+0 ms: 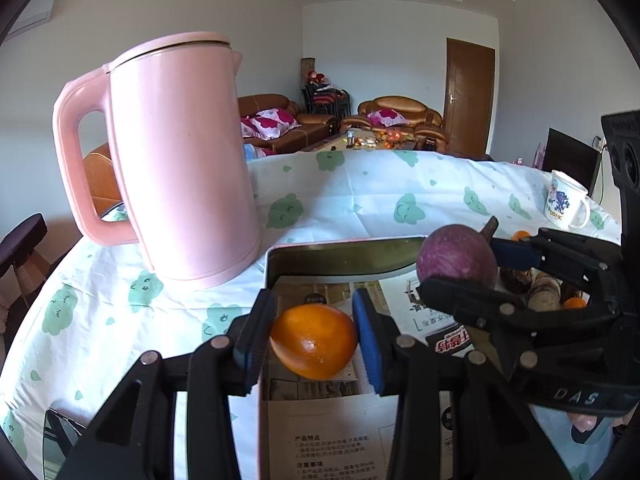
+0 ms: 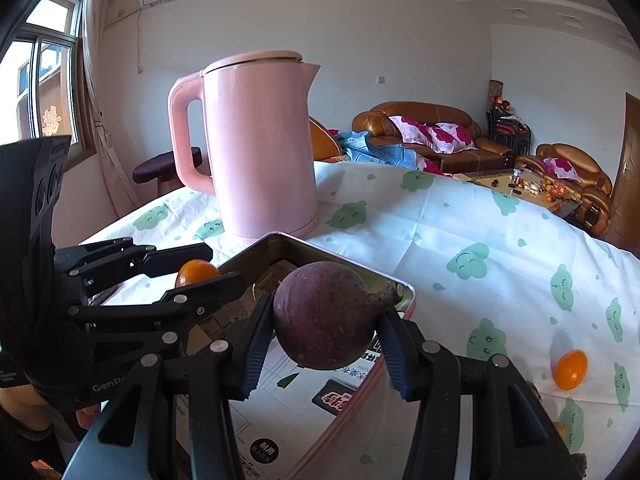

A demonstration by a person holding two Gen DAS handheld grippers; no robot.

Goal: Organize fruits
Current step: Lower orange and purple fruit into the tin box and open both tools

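The left gripper (image 1: 314,340) pinches an orange (image 1: 314,342) between its blue pads, one pad pressed on each side of the fruit. Below and ahead of these fingers lies a shallow metal tray (image 1: 340,250) lined with printed paper; its far rim runs just beyond the fingertips and its left wall passes under the left finger. Past that rim, up and to the left, a pink kettle (image 1: 180,160) stands close on the patterned tablecloth (image 1: 380,196), crowding that side. The cloth beyond the tray's far rim is bare.

The right gripper (image 2: 324,320) clamps a purple fruit with a stem (image 2: 324,316), its pads bearing on both flanks and the stem pointing right. The tray's corner (image 2: 276,238) sits just ahead of these fingertips, its right rim running back beneath the right finger. Right of the fingers, well apart, a second orange (image 2: 570,370) lies on open cloth. A mug (image 1: 566,204) stands farther out near the table's edge.

Both grippers tilt downward over the tray, side by side and near one another.
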